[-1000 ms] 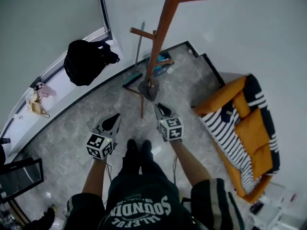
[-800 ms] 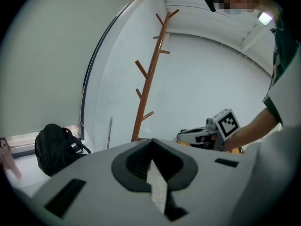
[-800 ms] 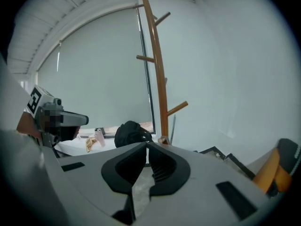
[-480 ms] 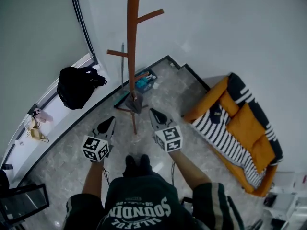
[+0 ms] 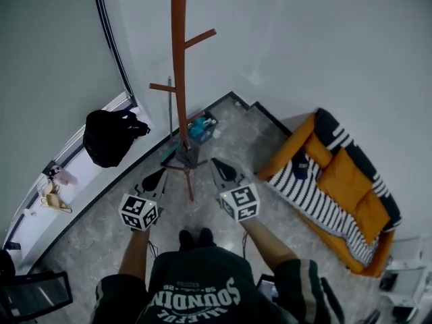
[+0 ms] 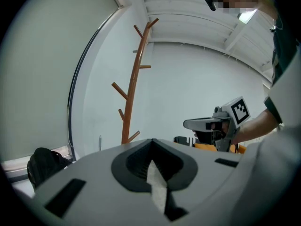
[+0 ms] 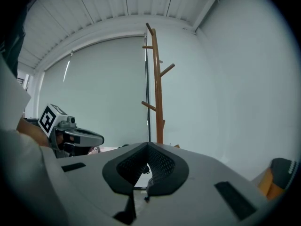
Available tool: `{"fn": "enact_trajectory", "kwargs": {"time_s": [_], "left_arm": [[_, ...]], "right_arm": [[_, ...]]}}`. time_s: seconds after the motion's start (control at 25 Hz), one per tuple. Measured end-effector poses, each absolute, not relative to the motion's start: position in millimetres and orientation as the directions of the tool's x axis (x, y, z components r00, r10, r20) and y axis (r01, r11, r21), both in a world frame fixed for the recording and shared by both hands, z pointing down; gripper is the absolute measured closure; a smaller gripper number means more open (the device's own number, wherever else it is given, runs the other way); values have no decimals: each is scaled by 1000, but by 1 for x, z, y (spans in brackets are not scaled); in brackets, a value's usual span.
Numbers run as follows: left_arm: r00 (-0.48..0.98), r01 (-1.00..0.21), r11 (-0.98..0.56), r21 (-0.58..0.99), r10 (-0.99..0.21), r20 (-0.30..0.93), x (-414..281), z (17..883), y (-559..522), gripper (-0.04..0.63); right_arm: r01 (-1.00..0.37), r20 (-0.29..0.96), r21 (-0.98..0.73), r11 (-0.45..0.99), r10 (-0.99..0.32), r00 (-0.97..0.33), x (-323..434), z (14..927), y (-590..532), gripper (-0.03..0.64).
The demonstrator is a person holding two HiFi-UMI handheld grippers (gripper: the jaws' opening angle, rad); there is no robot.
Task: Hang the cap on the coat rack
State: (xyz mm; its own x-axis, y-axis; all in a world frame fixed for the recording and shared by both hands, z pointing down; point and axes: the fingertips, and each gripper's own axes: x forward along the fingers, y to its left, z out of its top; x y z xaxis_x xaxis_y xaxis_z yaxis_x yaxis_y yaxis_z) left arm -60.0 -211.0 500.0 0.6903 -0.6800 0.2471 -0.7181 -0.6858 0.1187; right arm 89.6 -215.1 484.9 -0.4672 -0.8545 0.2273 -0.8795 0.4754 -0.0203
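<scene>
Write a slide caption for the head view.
Person standing with left gripper and right gripper pointed toward a wooden coat rack in the corner, an orange sofa to the right.

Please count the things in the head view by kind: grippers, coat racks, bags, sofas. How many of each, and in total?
Grippers: 2 (left gripper, right gripper)
Coat rack: 1
Black bag: 1
Orange sofa: 1
Total: 5

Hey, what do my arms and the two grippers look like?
The left gripper and right gripper have grey wedge-shaped bodies with black ribbed pads. Each bears a white cube with black square markers and trails a thin dark cable. The short sleeves are dark with pale stripes.
</scene>
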Motion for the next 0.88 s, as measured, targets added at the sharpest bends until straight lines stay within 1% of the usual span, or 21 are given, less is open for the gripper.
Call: {"fn": "enact_trajectory", "kwargs": {"time_s": [0.16, 0.32, 0.52, 0.72, 0.88], "left_arm": [[688, -721, -682, 123, -683, 247, -64, 502, -205, 595], [688, -721, -681, 128, -683, 247, -64, 504, -203, 595], [688, -721, -682, 126, -683, 245, -64, 502, -203, 595], [686, -722, -681, 122, -685, 246, -66, 503, -207, 595], [685, -723, -680, 119, -684, 251, -64, 503, -214, 595]], "right_arm": [[-870, 248, -4, 493, -842, -478, 82, 482, -206, 618], [-864, 244, -25, 502, -835, -493, 75, 495, -205, 618], [-858, 246, -19, 513, -830, -501, 67, 489, -203, 618], [-857, 241, -27, 515, -828, -506, 68, 494, -205, 618], [-859, 266, -27, 511, -825, -499, 73, 491, -210, 618]]}}
